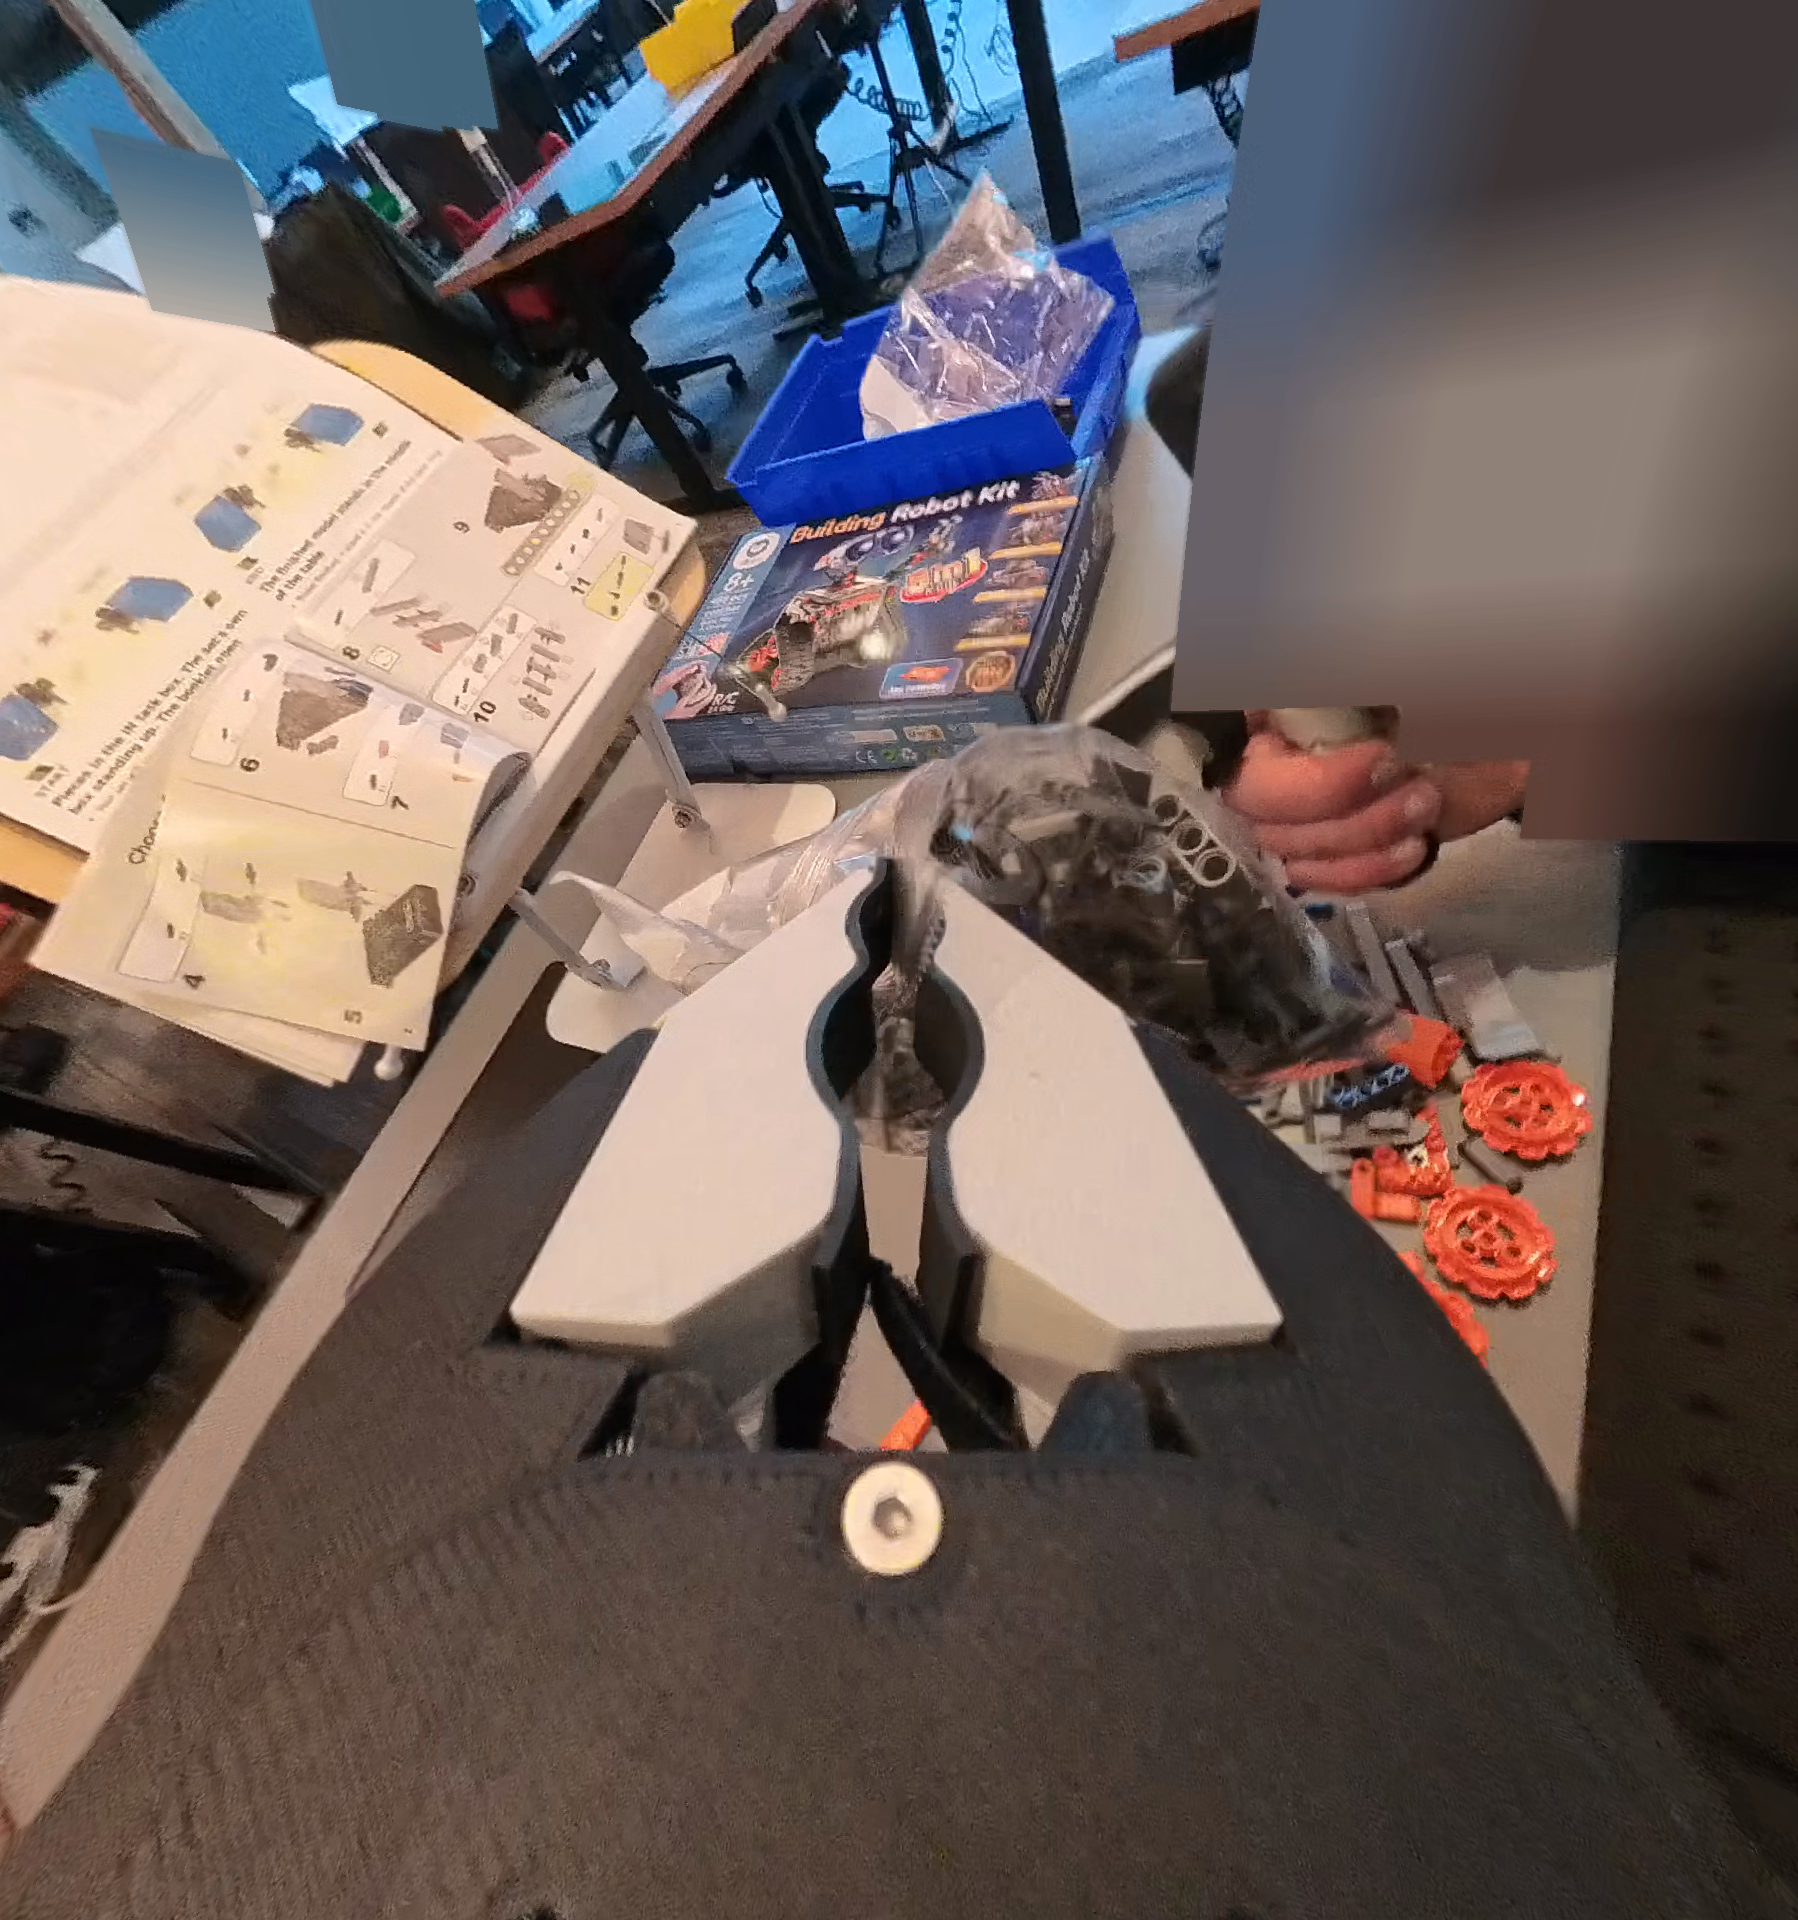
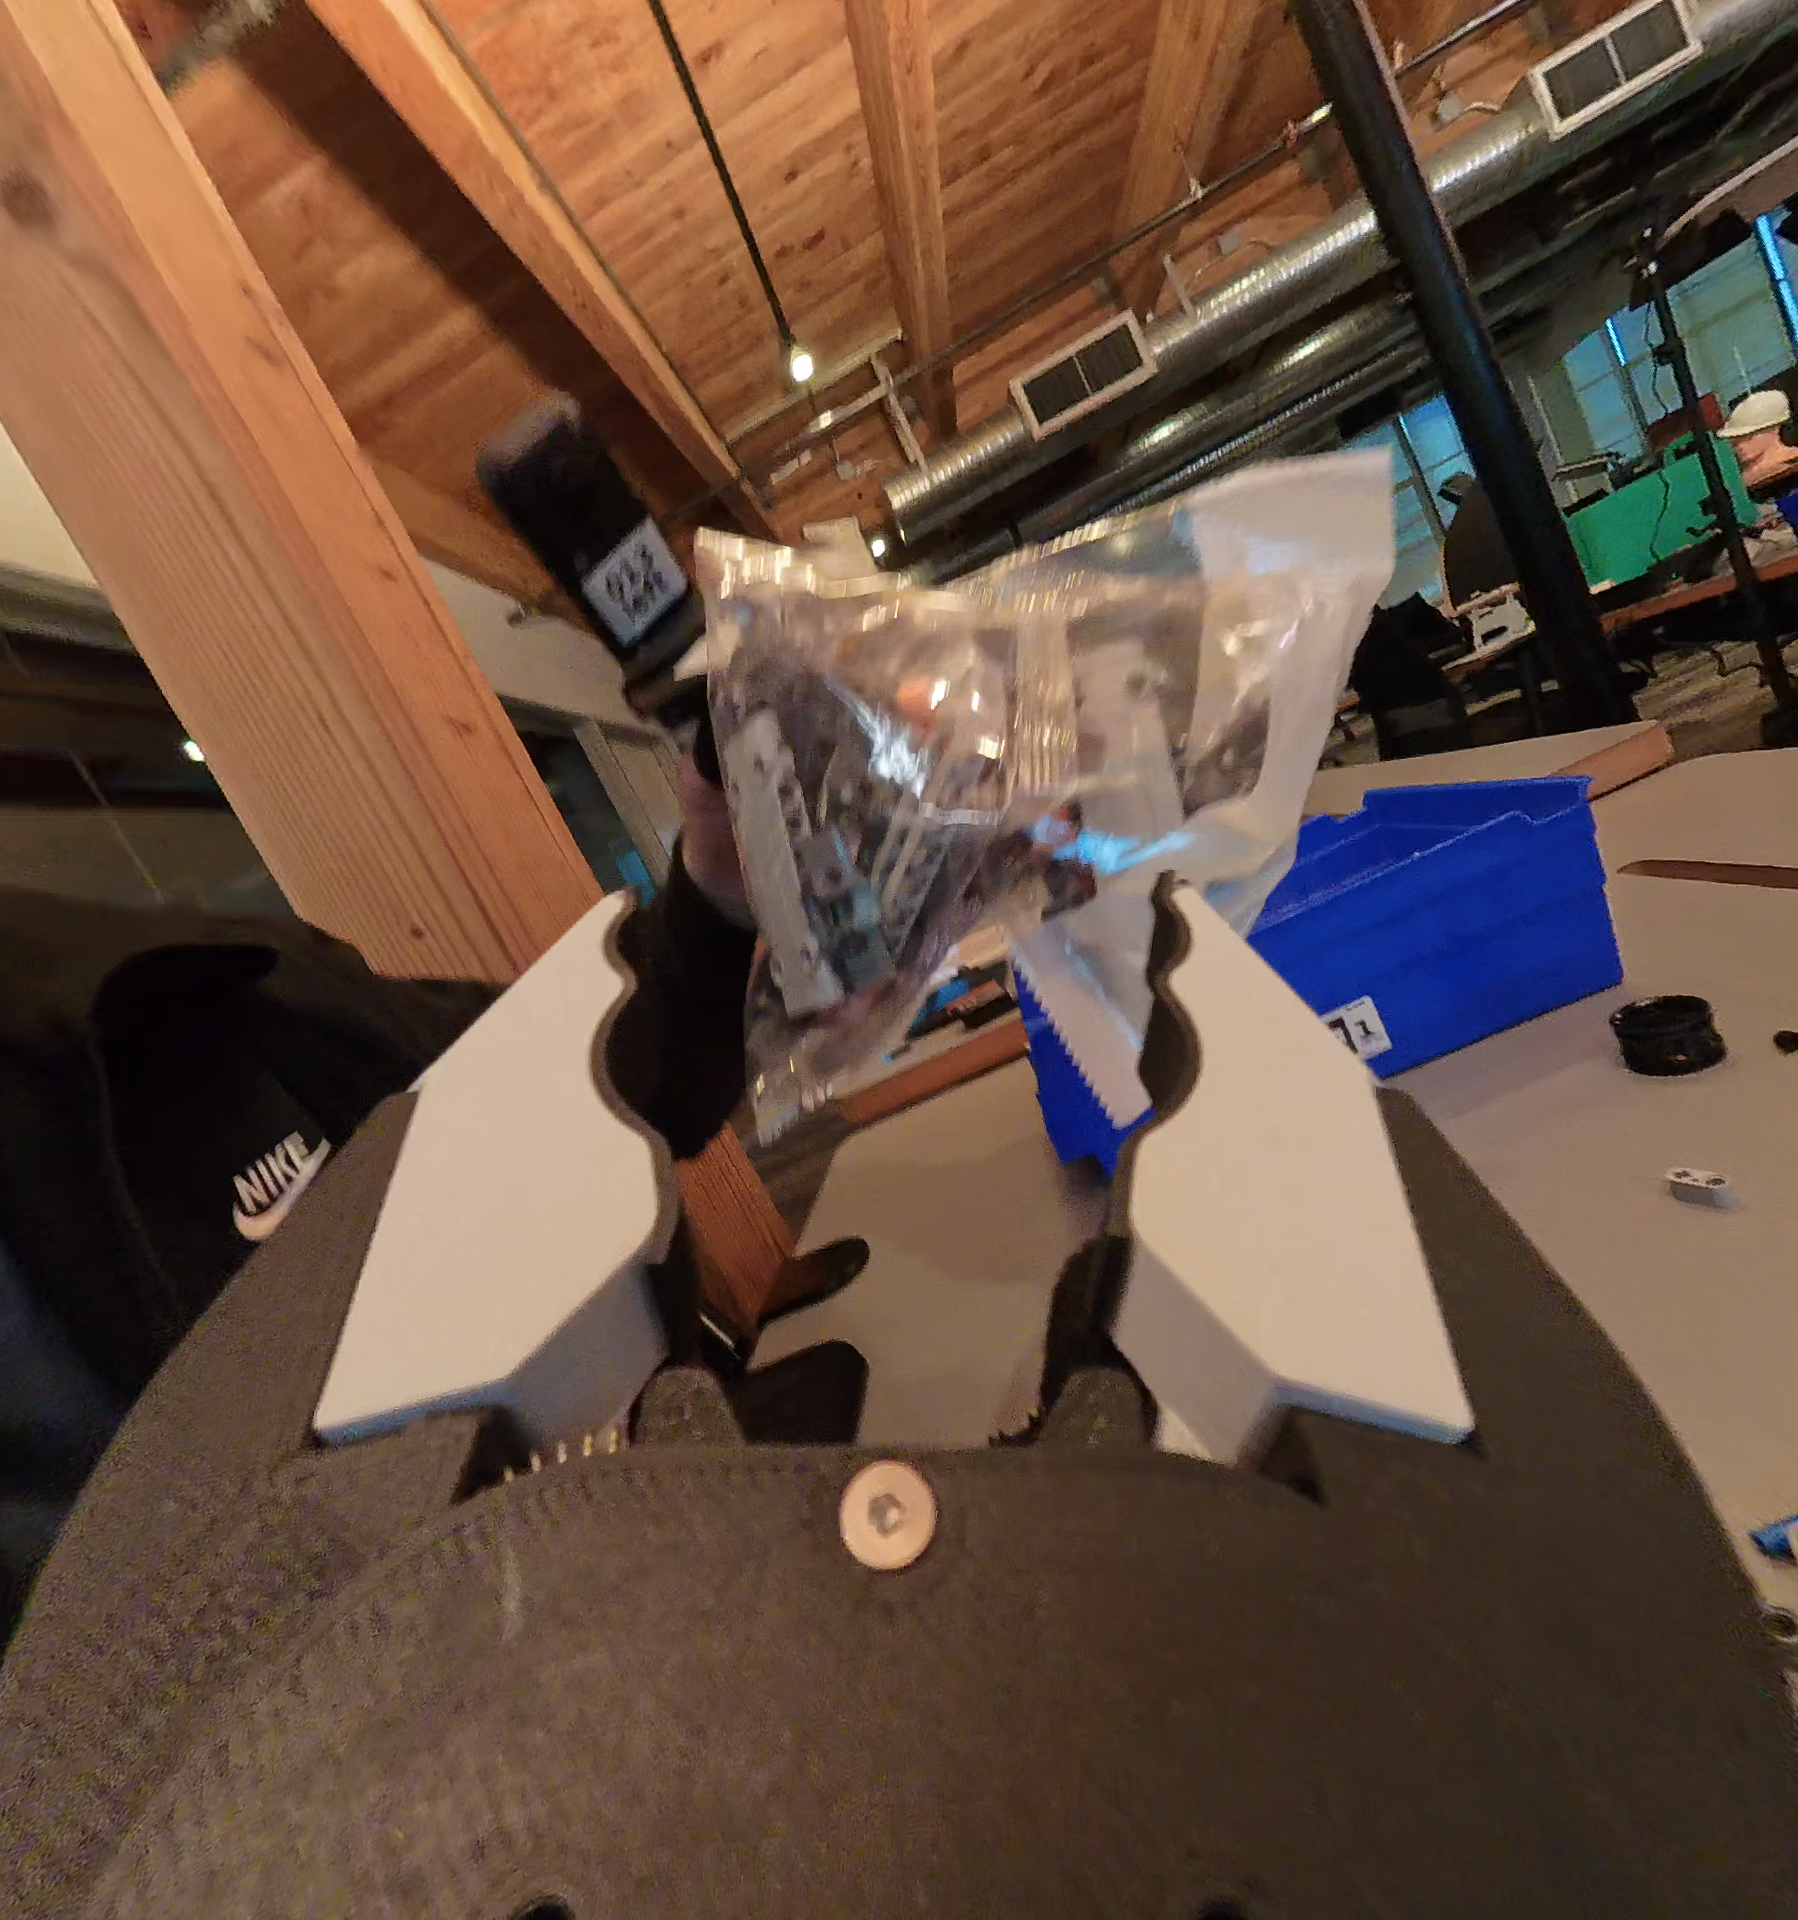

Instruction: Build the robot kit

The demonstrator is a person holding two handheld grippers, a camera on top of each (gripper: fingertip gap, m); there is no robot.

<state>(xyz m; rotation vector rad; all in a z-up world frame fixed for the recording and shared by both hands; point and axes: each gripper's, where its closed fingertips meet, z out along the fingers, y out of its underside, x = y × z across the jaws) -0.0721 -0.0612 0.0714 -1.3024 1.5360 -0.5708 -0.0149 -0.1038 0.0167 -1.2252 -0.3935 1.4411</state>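
In the left wrist view my left gripper (image 1: 890,883) is shut on a clear plastic bag (image 1: 1134,894) of dark and grey building parts. The film is pinched between the fingertips and the bulk of the bag hangs to the right, above the table. In the right wrist view my right gripper (image 2: 895,914) is wide open and grips nothing. The same bag (image 2: 978,748) hangs just ahead of the open fingers, and its loose serrated strip (image 2: 1092,1039) lies close to the right finger (image 2: 1259,1039). A black device (image 2: 594,551) and a hand show behind the bag.
A pile of red gear wheels (image 1: 1523,1107) and grey parts lies on the grey table (image 1: 1570,1299), near a person's hand (image 1: 1331,821). A kit box (image 1: 874,623), a blue bin (image 1: 936,436) and open instruction sheets (image 1: 251,623) lie beyond. The right wrist view shows a blue bin (image 2: 1446,914) and a black ring (image 2: 1669,1034). The tips of one gripper are about 10 cm away from the tips of the other.
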